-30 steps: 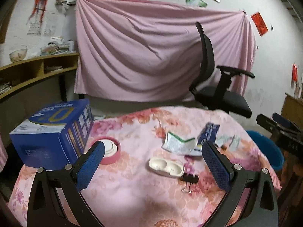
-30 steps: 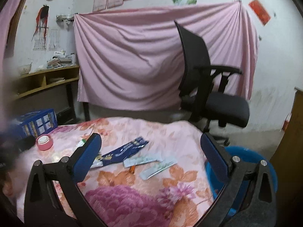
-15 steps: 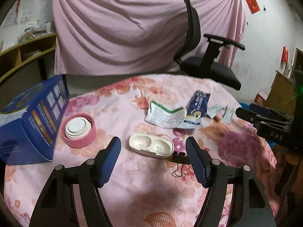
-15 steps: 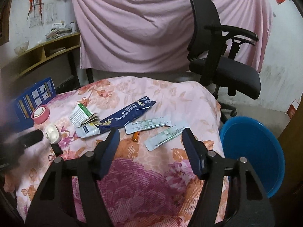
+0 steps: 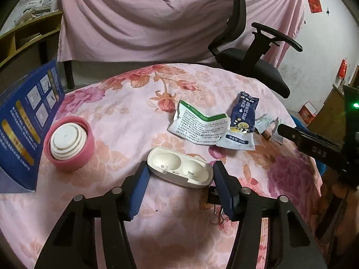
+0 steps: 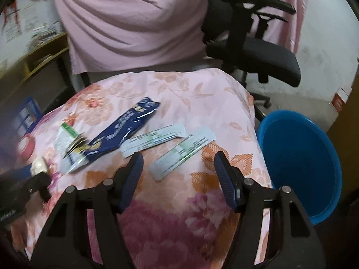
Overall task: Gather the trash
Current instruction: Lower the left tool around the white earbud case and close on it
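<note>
On the floral tablecloth [image 5: 125,112] lie a white and green torn packet [image 5: 198,125] and a dark blue sachet [image 5: 243,121]. My left gripper [image 5: 179,177] is open, low over the cloth, its jaws either side of a white plastic tray [image 5: 179,170]. My right gripper [image 6: 177,170] is open, just above a pale blue strip wrapper [image 6: 181,154]; a second strip wrapper [image 6: 154,139] and the blue sachet [image 6: 116,134] lie to its left. A blue basin [image 6: 300,161] sits beside the table on the right.
A pink lid with a white insert [image 5: 68,143] and a blue box [image 5: 24,121] stand at the left. A black binder clip [image 5: 215,204] lies by the left gripper's right finger. A black office chair [image 5: 251,58] stands behind the table, before a pink curtain.
Both grippers have dropped and moved forward toward the table. The left now straddles the white tray; the right now hovers over the strip wrapper. Both jaw gaps look narrower.
</note>
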Demonstrator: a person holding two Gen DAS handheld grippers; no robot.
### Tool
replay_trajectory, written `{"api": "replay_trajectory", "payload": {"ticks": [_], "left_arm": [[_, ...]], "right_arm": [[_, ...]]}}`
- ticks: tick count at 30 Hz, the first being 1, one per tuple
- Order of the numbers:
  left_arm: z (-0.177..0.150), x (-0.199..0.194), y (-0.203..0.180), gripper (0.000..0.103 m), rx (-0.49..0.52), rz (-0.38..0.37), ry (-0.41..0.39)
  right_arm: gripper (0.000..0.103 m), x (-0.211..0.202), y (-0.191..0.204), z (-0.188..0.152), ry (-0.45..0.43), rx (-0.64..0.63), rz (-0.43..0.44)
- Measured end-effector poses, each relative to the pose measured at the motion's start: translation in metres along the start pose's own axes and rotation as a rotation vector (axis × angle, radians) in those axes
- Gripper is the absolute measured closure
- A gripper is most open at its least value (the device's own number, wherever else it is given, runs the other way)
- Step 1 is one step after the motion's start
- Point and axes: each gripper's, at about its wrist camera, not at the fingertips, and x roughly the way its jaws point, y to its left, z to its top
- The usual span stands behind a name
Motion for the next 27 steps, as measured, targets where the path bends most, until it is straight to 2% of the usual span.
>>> {"api": "replay_trajectory", "payload": {"ticks": [9,11,13,20,22,27], "left_arm": [[0.004,0.009,-0.003,0.051,0.014,0.010,0.012],[0.004,0.010,-0.004,0.051,0.019,0.012,0.009],[0.004,0.009,-0.003,0.052,0.015,0.004,0.004],[0.004,0.006,-0.001,0.052,-0.003,-0.021,-0.012],[0.004,0.006,0.000,0.052,-0.005,-0.029,-0.018],[0.002,0.001,0.001,0.052,-0.010,-0.048,-0.037]], "right_arm": [[0.017,0.016,0.005,0.002,0.052,-0.015,-0.030],[0.021,0.016,0.007,0.002,0.053,-0.026,-0.032],[0.033,0.015,0.007,0.000,0.051,-0.037,-0.021],[0.055,0.010,0.002,-0.006,0.048,-0.050,0.016],[0.069,0.008,0.001,-0.009,0.049,-0.049,0.038],[0.072,0.002,-0.002,-0.012,0.035,-0.035,0.098]]}}
